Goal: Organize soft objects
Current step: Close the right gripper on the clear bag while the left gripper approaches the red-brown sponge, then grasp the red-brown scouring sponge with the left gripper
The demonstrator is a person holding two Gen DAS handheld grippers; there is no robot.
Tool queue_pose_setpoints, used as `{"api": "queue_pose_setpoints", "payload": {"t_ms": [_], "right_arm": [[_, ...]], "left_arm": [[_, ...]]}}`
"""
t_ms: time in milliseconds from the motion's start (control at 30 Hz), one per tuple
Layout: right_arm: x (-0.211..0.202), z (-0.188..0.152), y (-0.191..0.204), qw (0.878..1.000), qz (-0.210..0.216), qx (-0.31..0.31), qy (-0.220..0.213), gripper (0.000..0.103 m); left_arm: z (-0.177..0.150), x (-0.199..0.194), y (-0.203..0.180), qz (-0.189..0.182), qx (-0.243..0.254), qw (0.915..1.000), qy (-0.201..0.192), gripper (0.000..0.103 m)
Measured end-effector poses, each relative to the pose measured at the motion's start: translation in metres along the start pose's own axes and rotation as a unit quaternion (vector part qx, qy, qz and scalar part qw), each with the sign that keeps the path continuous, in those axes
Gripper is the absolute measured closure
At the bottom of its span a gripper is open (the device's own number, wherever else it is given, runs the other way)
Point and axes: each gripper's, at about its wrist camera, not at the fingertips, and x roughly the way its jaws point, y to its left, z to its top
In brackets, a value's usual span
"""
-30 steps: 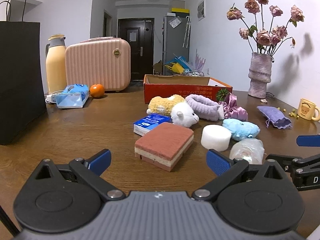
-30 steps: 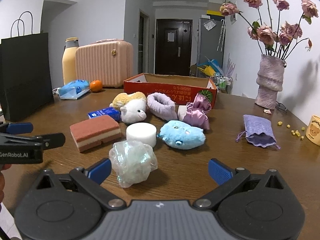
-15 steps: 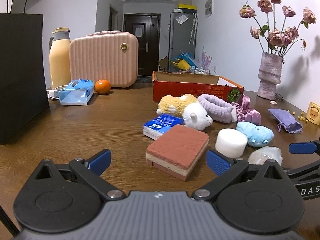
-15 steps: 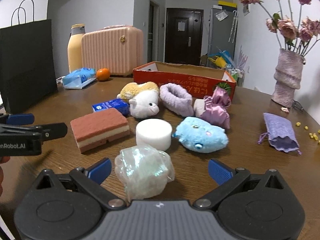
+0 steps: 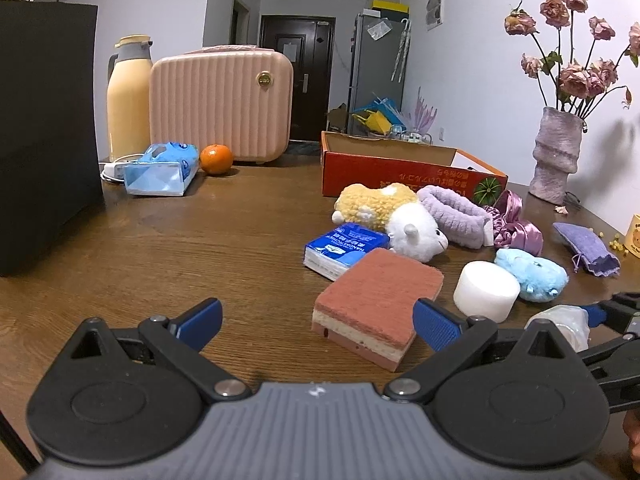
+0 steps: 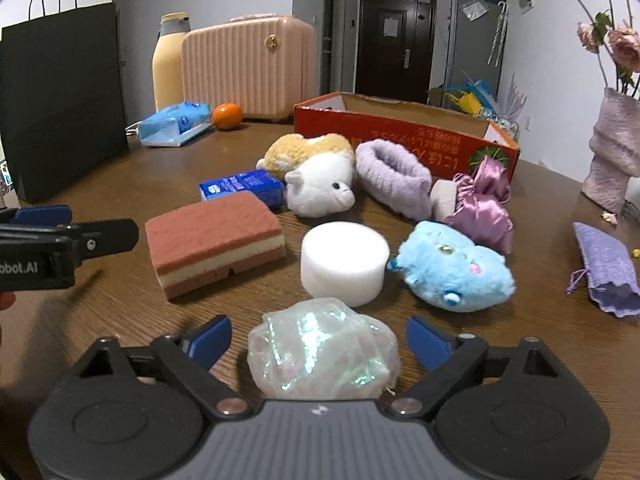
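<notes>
Barely begun, judging by the layout: nothing visible yet inside the orange cardboard box (image 6: 404, 130) at the back of the desk (image 5: 180, 248), though only its far inner wall shows and the floor of it stays hidden. Still out on the wood, clustered in front of the box: yellow plush (image 6: 308, 150) and white plush (image 6: 320, 190) touching each other, purple headband (image 6: 394, 178) beside them, purple satin scrunchie (image 6: 482, 208) against the box front, blue plush (image 6: 456, 266), white foam cylinder (image 6: 344, 262), layered red sponge (image 6: 214, 240), blue tissue pack (image 6: 242, 186) tucked behind the sponge, and lavender drawstring pouch (image 6: 606, 266) well apart on the right. Nearest to being moved: iridescent crinkly bundle (image 6: 324, 350), sitting on the desk between the fingers of the right tool (image 6: 319, 338), jaws closing around it but pads not yet pressing, a gap showing on both sides. Left tool (image 5: 318, 318) released and wide, aimed toward the sponge, its right finger close by the sponge's near corner, gripping nothing. Likely remaining: finish the clamp on the bundle, carry it to the box, then repeat for every other soft piece. Presumably not part of the sorting: pink case (image 5: 222, 104), thermos (image 5: 128, 96), orange (image 5: 216, 159), black bag (image 5: 46, 136), vase (image 5: 556, 156).
</notes>
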Motion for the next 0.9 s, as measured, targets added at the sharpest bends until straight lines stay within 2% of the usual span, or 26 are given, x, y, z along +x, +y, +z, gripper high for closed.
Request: {"api": "queue_pose_setpoints", "payload": {"t_ms": [167,233,367,600,900], "right_arm": [[0.006,0.001,-0.003,1.000,0.017,0.007,0.013,0.031],[0.006,0.000,-0.002,1.000,0.020,0.005,0.012,0.043],[0.005,0.000,-0.003,0.999,0.029,0.005,0.014,0.050],[-0.002,0.000,-0.010,0.999,0.030,0.014,-0.005,0.054],[-0.013,0.001,-0.030,0.999,0.014,0.031,-0.032,0.055]], "left_arm": [[0.001,0.003,0.001,-0.006,-0.003,1.0000,0.003,0.000],[0.001,0.003,0.000,-0.007,-0.002,1.0000,0.004,0.000],[0.001,0.003,-0.002,-0.009,0.001,1.0000,0.003,0.000],[0.006,0.005,-0.008,-0.012,0.009,0.9999,0.006,0.000],[0.018,0.014,-0.025,-0.017,0.035,0.9992,0.011,0.000]]}}
